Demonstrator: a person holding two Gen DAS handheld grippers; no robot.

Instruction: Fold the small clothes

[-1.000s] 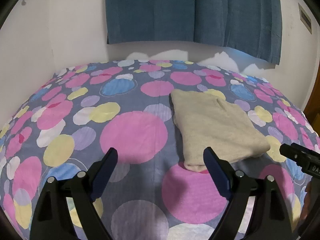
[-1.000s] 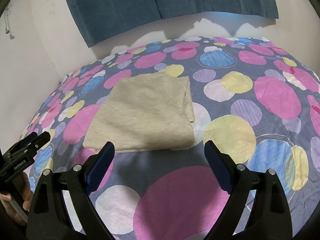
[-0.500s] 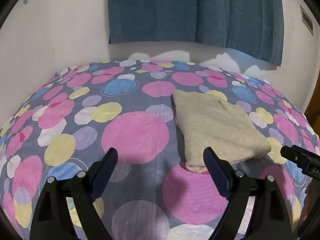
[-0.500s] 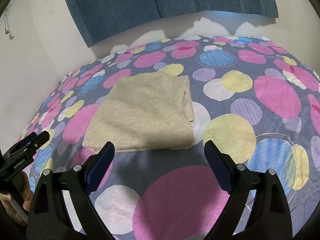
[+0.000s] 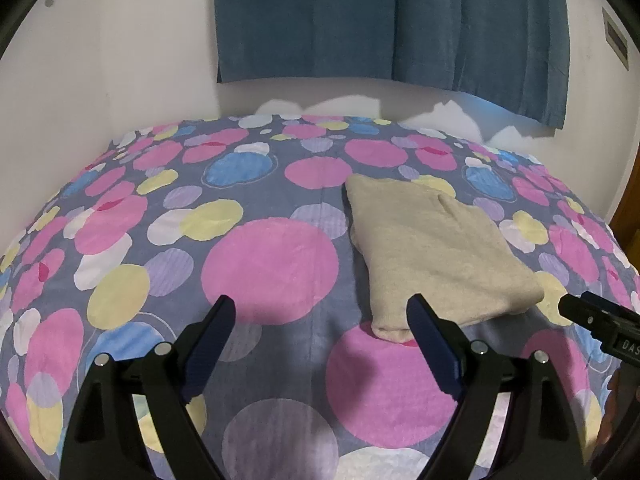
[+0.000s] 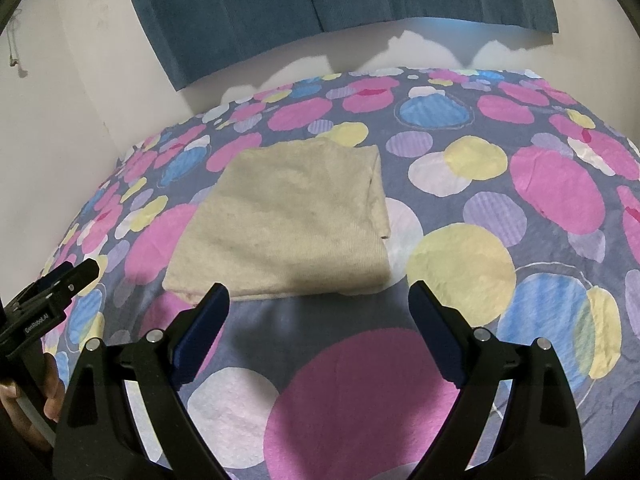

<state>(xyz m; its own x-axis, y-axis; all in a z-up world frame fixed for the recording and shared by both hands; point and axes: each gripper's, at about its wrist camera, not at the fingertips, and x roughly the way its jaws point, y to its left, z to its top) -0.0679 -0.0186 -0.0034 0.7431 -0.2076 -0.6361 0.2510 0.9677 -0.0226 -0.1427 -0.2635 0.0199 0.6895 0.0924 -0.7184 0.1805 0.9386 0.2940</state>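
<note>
A beige garment point(image 5: 434, 252) lies folded into a neat rectangle on the spotted bedspread point(image 5: 224, 240). In the left wrist view my left gripper point(image 5: 320, 312) hovers over the cover, open and empty, its right finger just in front of the garment's near left corner. From the right wrist view, the same garment point(image 6: 292, 220) sits just beyond my right gripper point(image 6: 318, 300), which is also open with nothing between its blue pads. Each gripper's tip shows at the edge of the other's view: the right gripper point(image 5: 596, 320) and the left gripper point(image 6: 52, 296).
A teal curtain point(image 5: 384, 20) hangs on the white wall behind the bed. White wall closes the left side point(image 5: 100, 80). A hand point(image 6: 24, 404) holds the left gripper's handle at the lower left of the right wrist view.
</note>
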